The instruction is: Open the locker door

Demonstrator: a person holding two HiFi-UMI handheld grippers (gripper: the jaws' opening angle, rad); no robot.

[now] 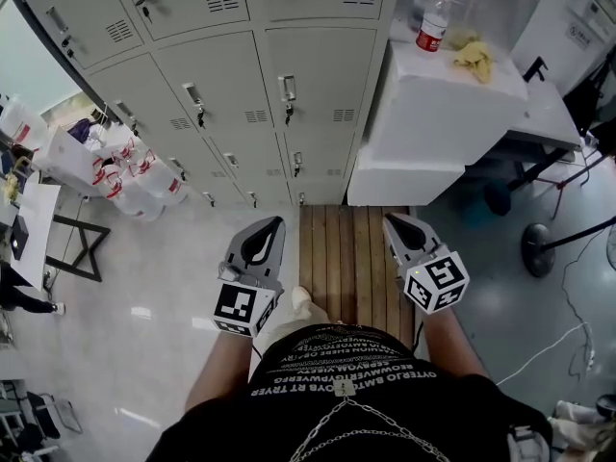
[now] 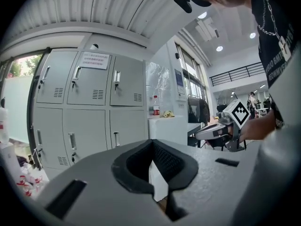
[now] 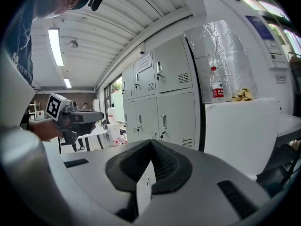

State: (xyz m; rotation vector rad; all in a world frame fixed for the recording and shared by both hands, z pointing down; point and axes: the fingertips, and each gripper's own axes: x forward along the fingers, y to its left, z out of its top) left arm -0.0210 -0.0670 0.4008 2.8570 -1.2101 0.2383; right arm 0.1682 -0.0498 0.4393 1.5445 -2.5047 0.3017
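Evidently unstarted: every locker door (image 1: 320, 85) across the frame's top sits shut, while the left hand-held gripper (image 1: 269, 231) and right hand-held gripper (image 1: 398, 227) (both pressed together, empty) hover at lower centre.

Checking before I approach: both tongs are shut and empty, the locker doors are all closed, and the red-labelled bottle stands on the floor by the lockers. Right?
Not quite. The bottle stands on top of the white cabinet beside the lockers, not on the floor, as the head view shows. The rest holds.
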